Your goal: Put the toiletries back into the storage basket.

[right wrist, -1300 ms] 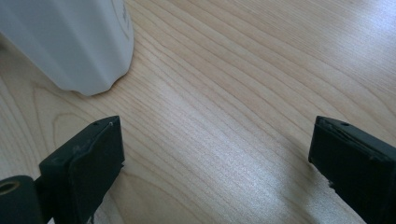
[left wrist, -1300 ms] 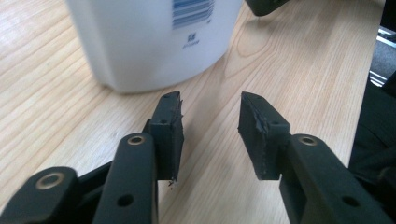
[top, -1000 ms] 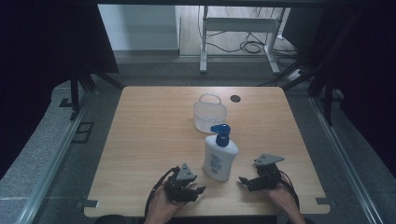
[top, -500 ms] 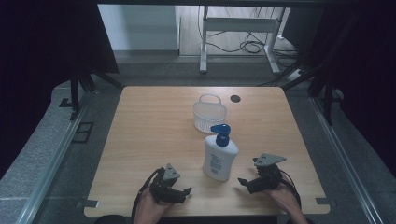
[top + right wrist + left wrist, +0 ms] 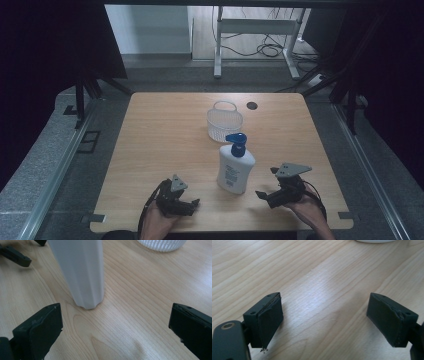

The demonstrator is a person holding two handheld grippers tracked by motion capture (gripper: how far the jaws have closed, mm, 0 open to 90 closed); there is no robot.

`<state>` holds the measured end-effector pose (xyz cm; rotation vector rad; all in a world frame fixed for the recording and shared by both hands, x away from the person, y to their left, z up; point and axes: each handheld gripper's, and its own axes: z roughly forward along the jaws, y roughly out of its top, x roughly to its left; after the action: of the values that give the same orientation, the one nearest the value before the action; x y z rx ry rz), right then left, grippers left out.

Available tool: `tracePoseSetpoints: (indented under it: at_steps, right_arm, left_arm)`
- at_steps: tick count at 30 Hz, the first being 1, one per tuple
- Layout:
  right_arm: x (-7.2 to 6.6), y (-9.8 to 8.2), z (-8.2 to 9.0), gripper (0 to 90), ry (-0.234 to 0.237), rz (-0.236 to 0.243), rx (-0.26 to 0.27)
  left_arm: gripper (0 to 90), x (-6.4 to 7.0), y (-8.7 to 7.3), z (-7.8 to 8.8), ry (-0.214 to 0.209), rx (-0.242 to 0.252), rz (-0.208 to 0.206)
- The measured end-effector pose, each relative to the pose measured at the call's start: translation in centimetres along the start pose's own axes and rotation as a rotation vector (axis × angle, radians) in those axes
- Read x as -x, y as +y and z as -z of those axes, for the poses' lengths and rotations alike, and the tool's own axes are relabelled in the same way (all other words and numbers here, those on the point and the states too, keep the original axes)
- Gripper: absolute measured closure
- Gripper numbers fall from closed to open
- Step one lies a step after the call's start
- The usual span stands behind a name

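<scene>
The white plastic pump bottle with the blue pump head (image 5: 235, 169) stands upright on the wooden desk (image 5: 165, 135) between both grippers. Smooth, probably top-heavy, so grab the flat body low. Left gripper (image 5: 192, 204) has just been opening, nothing between its jaws; right gripper (image 5: 260, 195) is spread wide, empty.

The table (image 5: 160, 130) carries one white pump bottle (image 5: 235, 170) with a blue pump head and one white basket (image 5: 224, 123). Two handheld grippers are over it, the left gripper (image 5: 192, 204) and the right gripper (image 5: 261, 195).
</scene>
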<state>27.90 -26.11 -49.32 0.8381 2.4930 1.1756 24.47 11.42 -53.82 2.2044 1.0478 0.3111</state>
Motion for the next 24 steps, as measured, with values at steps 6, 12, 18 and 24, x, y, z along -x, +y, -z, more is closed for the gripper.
tracePoseSetpoints:
  at_steps: [6, 12, 18, 24]
  right_arm:
    - [-0.3, 0.7, 0.5, 0.0, 0.013, 0.012, 0.014]
    - [-0.4, 1.4, 0.8, 0.0, 0.025, 0.008, 0.035]
    - [-0.9, 2.4, 1.0, 0.0, 0.047, 0.011, 0.052]
    - [-1.5, 3.5, 1.2, 0.0, 0.071, 0.028, 0.060]
  left_arm:
    - [12.0, 0.0, -0.2, -0.1, 0.030, 0.004, -0.025]
    - [11.9, -0.1, -0.5, -0.2, 0.031, 0.036, -0.025]
    - [11.9, -0.1, -0.5, -0.2, 0.030, 0.036, -0.026]
    - [11.9, -0.1, -0.5, -0.2, 0.030, 0.035, -0.026]
